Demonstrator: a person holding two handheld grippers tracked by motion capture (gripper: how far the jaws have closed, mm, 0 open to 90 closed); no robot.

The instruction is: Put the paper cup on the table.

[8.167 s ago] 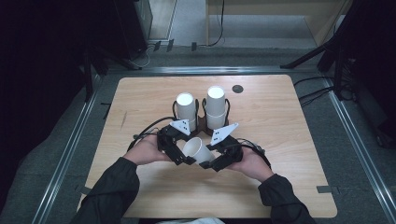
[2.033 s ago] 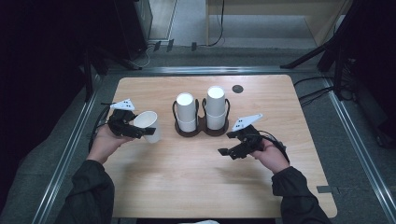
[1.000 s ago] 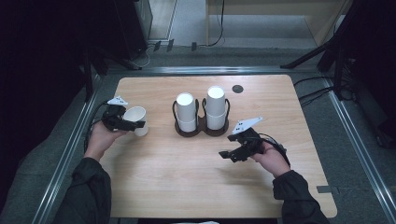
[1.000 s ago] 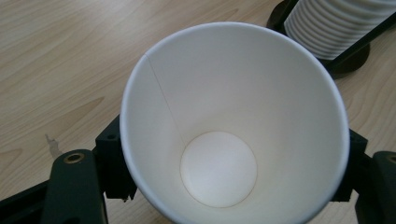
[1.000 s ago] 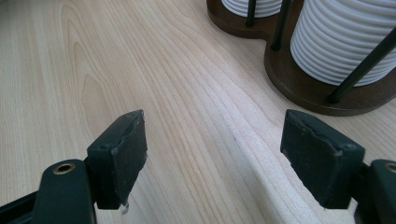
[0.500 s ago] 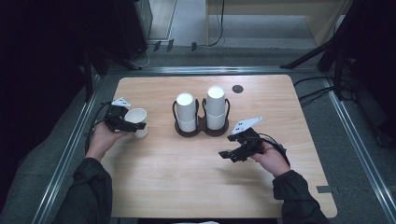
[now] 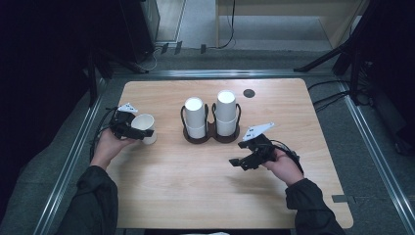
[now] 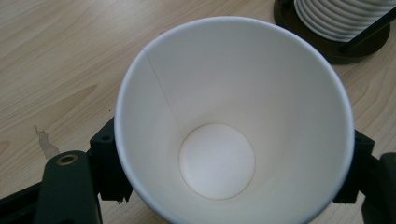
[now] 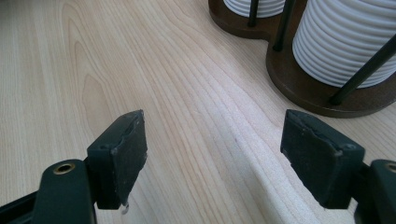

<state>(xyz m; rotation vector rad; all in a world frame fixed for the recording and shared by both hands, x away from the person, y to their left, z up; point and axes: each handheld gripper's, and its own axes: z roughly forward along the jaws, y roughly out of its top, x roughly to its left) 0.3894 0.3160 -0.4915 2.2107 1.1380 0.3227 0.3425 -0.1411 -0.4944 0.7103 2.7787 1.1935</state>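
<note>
A white paper cup (image 7: 145,122) stands upright near the table's left edge, its mouth facing up in the left gripper view (image 8: 217,93). My left gripper (image 7: 142,131) reaches in from the left, and its two black pads sit against the cup's opposite walls (image 8: 233,172). My right gripper (image 7: 238,164) hovers open over bare wood to the right of centre, with nothing between its fingers (image 9: 219,158). A dark wooden holder (image 7: 210,138) in the middle carries two stacks of white cups (image 7: 194,117) (image 7: 226,111).
The holder's base (image 9: 299,88) and a ribbed cup stack (image 9: 345,42) lie just beyond my right gripper. A small black disc (image 7: 249,93) is set into the table's far side. Metal rails and cables run along both table sides.
Earlier both grippers met at the table's centre around the cup. The left one has since carried it to the left side and set it upright; the right drew back rightward. No visible motion in the last second.
</note>
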